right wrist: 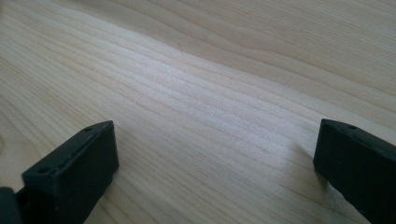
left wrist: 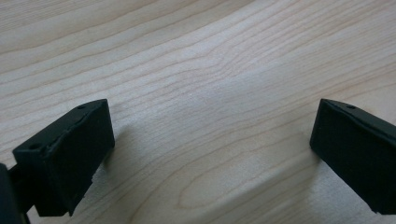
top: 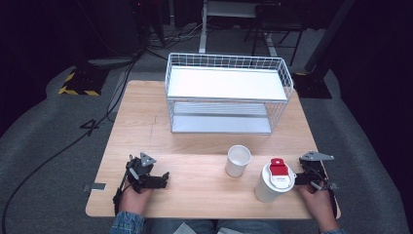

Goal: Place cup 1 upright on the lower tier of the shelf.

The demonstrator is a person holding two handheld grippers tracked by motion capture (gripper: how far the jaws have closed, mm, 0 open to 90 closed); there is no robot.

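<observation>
Here you are resting both grippers on the wooden table (top: 146, 131), one at each near corner. In the high view, your left gripper (top: 163, 179) is lying at the near left of the tabletop, held from behind by your left hand (top: 134, 199), with its grey three-cornered plate facing up. In the left gripper view its two black jaws are standing wide apart, low over the wood, with only bare wood grain between them.

Your right gripper (top: 298, 178) is sitting at the near right edge, held by your right hand (top: 319, 204). Its jaws are likewise spread wide in the right gripper view, and nothing is lying between them.

The things nearest your grippers are two cups. The white cup with the red-tabbed lid (top: 274, 183) is standing upright just beside the right gripper; from the high view the gripper's front appears to be touching or nearly touching the cup's side, though the angle is leaving this unclear. The open white paper cup (top: 237, 160) is standing upright a little farther in, toward the table's middle, just beside the lidded cup and apart from it.

Beyond both cups, at the far side of the table, the white wire rack (top: 226, 92) is standing with two shelves, well apart from both grippers.
</observation>
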